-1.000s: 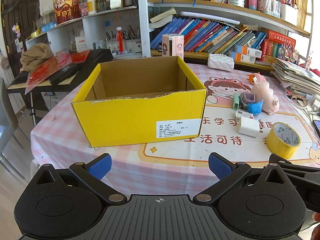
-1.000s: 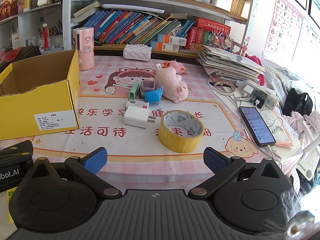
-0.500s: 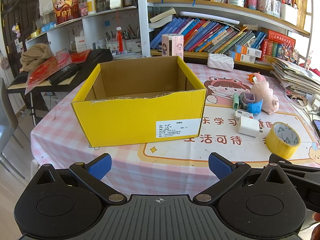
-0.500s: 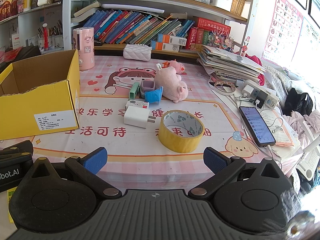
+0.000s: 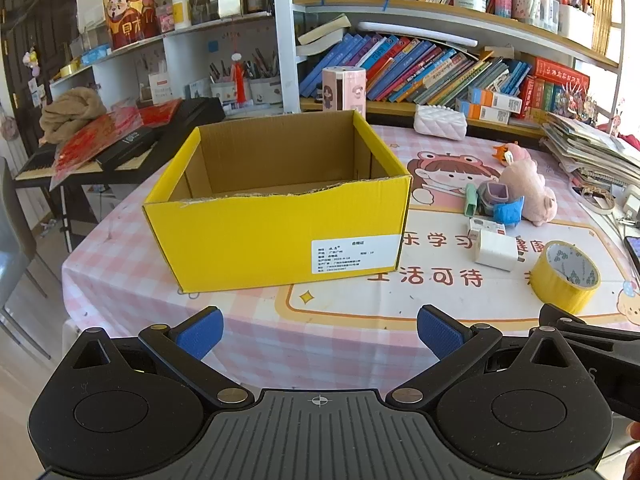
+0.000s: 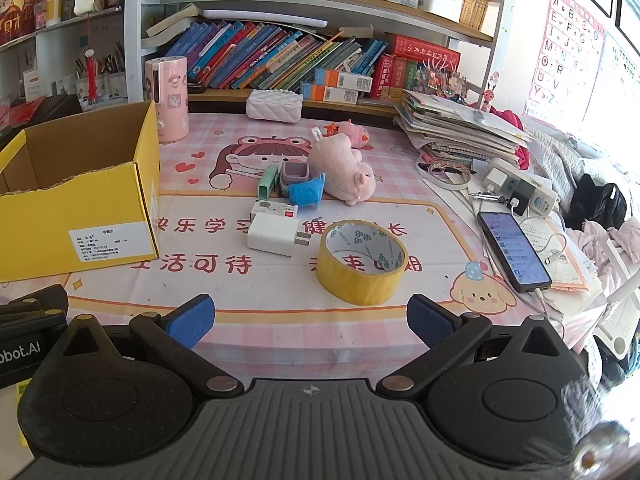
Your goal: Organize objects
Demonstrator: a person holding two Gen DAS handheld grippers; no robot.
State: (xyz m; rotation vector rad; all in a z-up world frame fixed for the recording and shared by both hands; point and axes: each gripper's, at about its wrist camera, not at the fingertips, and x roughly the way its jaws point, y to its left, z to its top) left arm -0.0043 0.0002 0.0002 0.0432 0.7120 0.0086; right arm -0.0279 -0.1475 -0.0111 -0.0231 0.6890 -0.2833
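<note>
Left gripper [image 5: 319, 331]: fingers spread wide apart, holding nothing, poised at the near table edge facing the box.
Right gripper [image 6: 310, 319]: fingers spread wide apart, holding nothing, poised at the near table edge facing the tape roll.
Box [image 5: 280, 204]: yellow cardboard, top open, no contents visible; at 12 o'clock from the left gripper, on the table [image 6: 280, 292].
Tape roll [image 6: 362, 261]: yellow, lying flat; at 12 o'clock from the right gripper, at 3 o'clock from the box.
Charger [image 6: 274, 234]: white plug block, just beside the tape roll at its 10 o'clock.
Plush pig [image 6: 342, 168]: pink, on its side; at 12 o'clock from the tape roll.
Small toys [image 6: 294, 182]: green, grey and blue pieces, touching the plush pig at its 9 o'clock.
Phone [image 6: 514, 244]: screen lit, at 3 o'clock from the tape roll.
</note>
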